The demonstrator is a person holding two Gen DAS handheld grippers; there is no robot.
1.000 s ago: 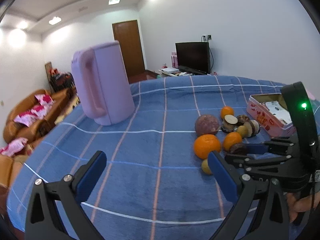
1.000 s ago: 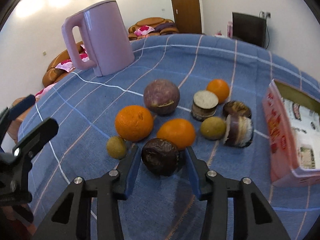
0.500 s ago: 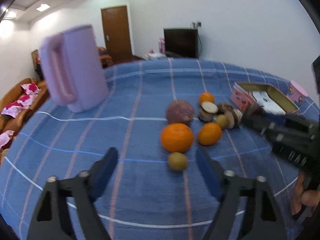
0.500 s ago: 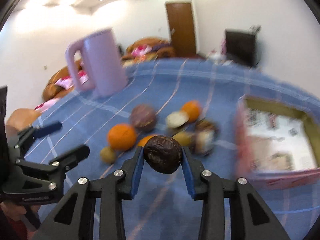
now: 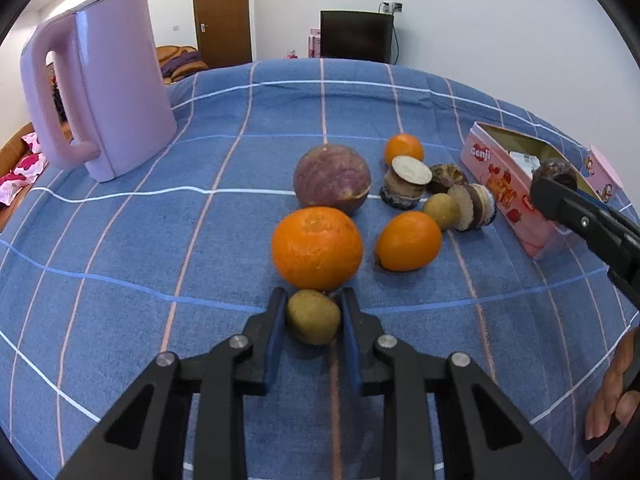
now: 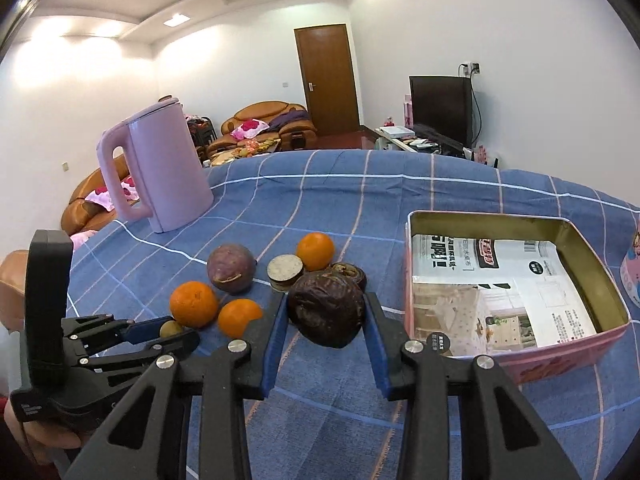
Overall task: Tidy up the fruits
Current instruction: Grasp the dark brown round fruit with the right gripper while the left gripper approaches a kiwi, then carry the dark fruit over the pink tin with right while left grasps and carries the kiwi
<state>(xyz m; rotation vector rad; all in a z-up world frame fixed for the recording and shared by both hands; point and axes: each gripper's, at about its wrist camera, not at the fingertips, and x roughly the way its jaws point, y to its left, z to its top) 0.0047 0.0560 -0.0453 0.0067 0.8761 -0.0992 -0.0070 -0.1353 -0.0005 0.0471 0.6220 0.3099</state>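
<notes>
Fruit lies scattered on a blue checked cloth ahead of both grippers. The left gripper is clenched on a small greenish-brown fruit, one blue pad pressed to each side of it while it sits on the cloth. Just beyond those fingertips, touching or nearly touching the small fruit, rests a big orange. Further out along the fingers sits a round purple fruit, and to the right of the fingertips a smaller orange. Past that lie a second greenish-brown fruit, several cut brown-and-white pieces and a small far orange. Far off to the left of the fingers stands a lilac kettle, upright.

The right gripper grasps a dark wrinkled fruit between its blue pads and holds it clear of the cloth. In the left wrist view this fruit shows at the tip of the right gripper, in front of the pink tin's rim. The open pink tin sits just to the right of the right fingertips, with a printed paper lying flat inside it. To the left of the right fingers the left gripper reaches in low, its pads around the small fruit beside the big orange. A hand shows at the right edge of the left wrist view.
</notes>
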